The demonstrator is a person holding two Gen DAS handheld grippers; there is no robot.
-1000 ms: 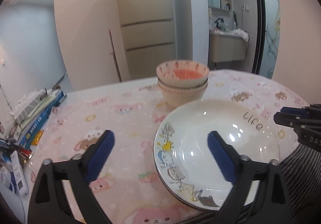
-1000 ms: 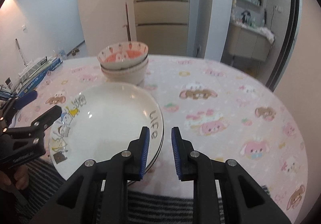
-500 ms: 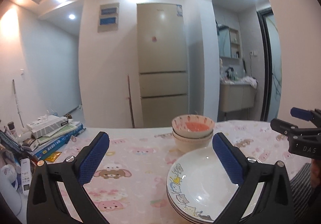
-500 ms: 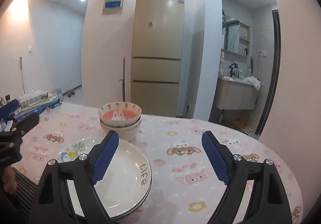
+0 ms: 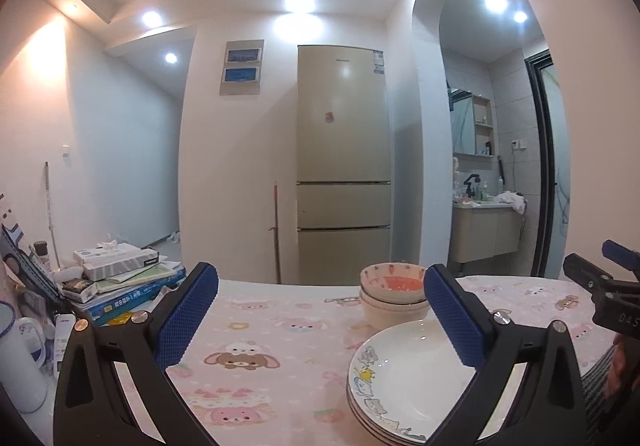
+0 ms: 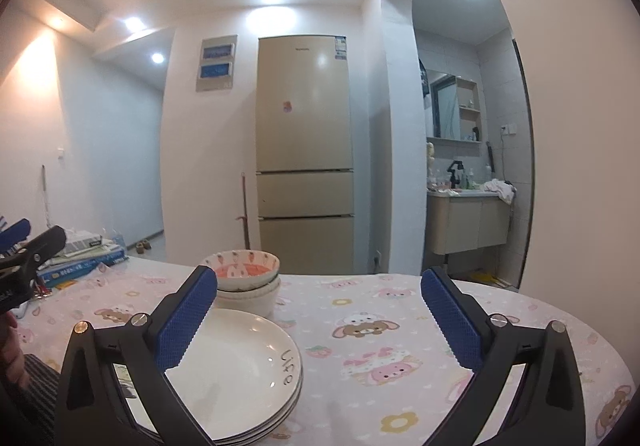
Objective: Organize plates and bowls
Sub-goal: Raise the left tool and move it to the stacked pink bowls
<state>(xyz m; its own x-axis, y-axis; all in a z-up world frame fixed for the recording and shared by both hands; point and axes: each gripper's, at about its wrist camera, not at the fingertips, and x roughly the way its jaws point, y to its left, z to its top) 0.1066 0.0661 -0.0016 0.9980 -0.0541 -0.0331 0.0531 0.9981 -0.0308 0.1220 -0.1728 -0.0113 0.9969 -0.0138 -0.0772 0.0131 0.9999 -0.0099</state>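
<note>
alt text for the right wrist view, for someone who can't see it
The right claw, nothing between its opening jaws, points level over a pink cartoon tablecloth where stacked plates sit in front of stacked bowls. A fridge stands behind; the left claw shows at the left edge.

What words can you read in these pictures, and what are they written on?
"Life": on the rim of the top plate of the stack.
"DAS", cut off: on the right gripper's black body, seen in the left wrist view.
Fridge badge and corner sticker: too small to read.
Blue box and books at the table's edge: print too blurred to read.
</note>
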